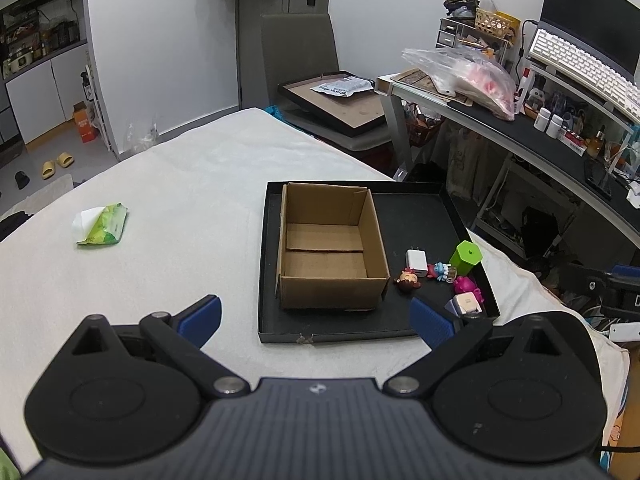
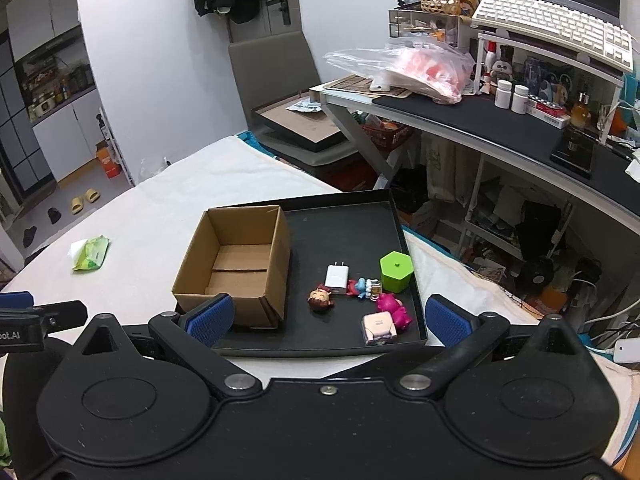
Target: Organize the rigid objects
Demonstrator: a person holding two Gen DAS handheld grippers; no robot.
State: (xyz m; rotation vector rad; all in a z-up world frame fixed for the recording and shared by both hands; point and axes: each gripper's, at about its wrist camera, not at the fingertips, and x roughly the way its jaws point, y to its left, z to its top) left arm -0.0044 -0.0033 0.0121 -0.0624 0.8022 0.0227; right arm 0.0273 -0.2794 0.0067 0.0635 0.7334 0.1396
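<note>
A black tray (image 1: 420,216) (image 2: 344,224) lies on the white bed. In it stands an open, empty cardboard box (image 1: 328,256) (image 2: 236,264). To the box's right lie a white charger (image 1: 416,261) (image 2: 337,278), a brown-haired doll head (image 1: 408,281) (image 2: 320,299), a small blue figure (image 1: 440,270) (image 2: 362,287), a green hexagonal container (image 1: 465,257) (image 2: 396,271), a pink toy (image 1: 466,286) (image 2: 394,307) and a pale pink block (image 1: 466,304) (image 2: 378,327). My left gripper (image 1: 316,318) is open and empty before the tray. My right gripper (image 2: 330,320) is open and empty above the tray's near edge.
A green tissue pack (image 1: 104,226) (image 2: 91,255) lies on the bed to the left. A desk (image 1: 560,152) (image 2: 500,132) with clutter stands to the right, and a grey chair (image 1: 304,64) (image 2: 280,92) with a framed board stands behind the bed.
</note>
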